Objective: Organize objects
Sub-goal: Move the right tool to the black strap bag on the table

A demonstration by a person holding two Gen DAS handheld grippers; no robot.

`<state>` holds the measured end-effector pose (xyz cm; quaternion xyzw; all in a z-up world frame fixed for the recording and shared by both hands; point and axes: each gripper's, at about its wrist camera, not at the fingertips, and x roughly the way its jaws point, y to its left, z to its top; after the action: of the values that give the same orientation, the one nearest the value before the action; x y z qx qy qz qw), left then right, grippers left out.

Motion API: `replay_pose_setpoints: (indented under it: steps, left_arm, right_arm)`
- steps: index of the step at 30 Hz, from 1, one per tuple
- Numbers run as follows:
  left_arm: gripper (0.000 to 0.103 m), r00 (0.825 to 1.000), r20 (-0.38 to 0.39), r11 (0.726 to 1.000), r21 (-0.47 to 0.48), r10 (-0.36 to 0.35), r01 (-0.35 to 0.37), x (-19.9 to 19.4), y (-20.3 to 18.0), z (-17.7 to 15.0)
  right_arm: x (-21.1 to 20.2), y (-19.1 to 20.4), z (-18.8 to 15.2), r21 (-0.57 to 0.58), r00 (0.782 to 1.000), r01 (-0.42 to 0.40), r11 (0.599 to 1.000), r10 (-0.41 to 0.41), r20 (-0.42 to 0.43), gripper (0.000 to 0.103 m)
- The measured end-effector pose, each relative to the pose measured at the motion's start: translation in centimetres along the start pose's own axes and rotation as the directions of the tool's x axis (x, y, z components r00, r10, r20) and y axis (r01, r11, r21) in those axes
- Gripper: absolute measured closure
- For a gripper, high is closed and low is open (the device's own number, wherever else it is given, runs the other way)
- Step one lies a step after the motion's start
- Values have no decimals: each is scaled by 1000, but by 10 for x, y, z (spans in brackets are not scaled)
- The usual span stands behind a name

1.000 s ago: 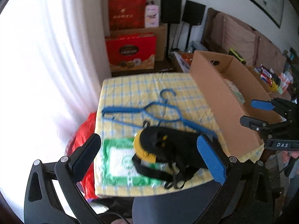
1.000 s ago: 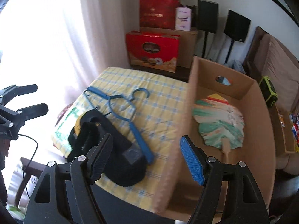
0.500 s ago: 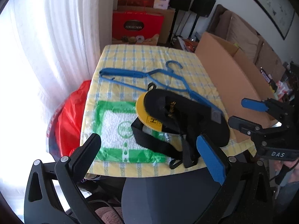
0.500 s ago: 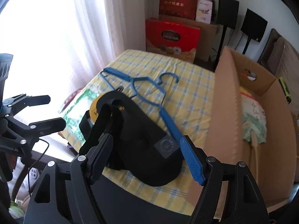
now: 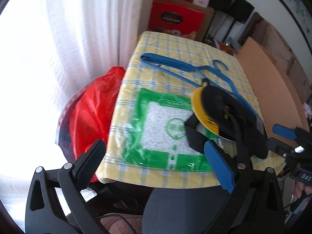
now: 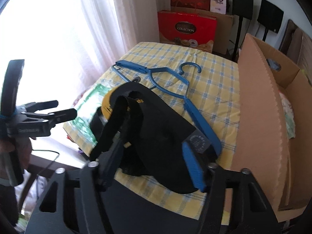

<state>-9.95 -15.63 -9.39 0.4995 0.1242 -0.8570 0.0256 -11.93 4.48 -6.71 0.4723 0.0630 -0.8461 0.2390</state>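
Two hand-held black grippers frame a table draped in a yellow-and-blue checked cloth [image 5: 175,44]. At the near edge, the right gripper [image 6: 154,165] has its jaws spread wide around the near end of a black fabric bag with a yellow round panel [image 6: 156,128]; whether the pads touch the fabric cannot be told. Seen from the left wrist, the same tool [image 5: 280,138] enters at the right with its blue-padded and black fingers apart, level with the bag's dark end.

Left of it, the left gripper [image 5: 154,158] hangs wide open and holds nothing, just off the table's near corner, its jaws framing a clear plastic packet with a green border [image 5: 161,124] that lies flat on the cloth. From the right wrist, the left gripper [image 6: 56,108] shows at the left with fingers parted beside that packet.

The bag [image 5: 224,115] lies partly on the packet, its black straps looped over the top. Behind it, a blue plastic clothes hanger [image 6: 165,83] lies flat on the cloth, one arm running under the bag's far side. An open brown cardboard box [image 6: 259,117] stands along the table's right side. A red plastic bag [image 5: 93,95] sits below the table's left edge by a white curtain [image 5: 78,29].
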Motion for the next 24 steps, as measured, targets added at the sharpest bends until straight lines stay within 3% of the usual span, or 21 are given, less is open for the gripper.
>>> replay_pose_setpoints:
  steps: [5, 8, 10, 17, 24]
  left_arm:
    - [14, 1000, -16, 999, -45, 0, -1, 4, 20, 4]
    - [15, 999, -28, 997, -69, -19, 17, 7, 26, 3]
    - [15, 998, -38, 996, -75, -45, 42, 6, 25, 2]
    - [15, 992, -48, 992, -38, -121, 119, 8, -2, 3]
    - [15, 988, -70, 990, -30, -138, 136, 14, -18, 1]
  right_arm:
    - [-5, 5, 11, 65, 993, -121, 991, 119, 27, 57]
    - [-3, 13, 19, 53, 994, -111, 992, 110, 25, 58]
    - [2, 13, 20, 57, 996, -88, 995, 87, 18, 57]
    - [30, 16, 13, 70, 987, -138, 988, 143, -72, 54]
    - [45, 38, 0, 13, 979, -187, 982, 187, -84, 40]
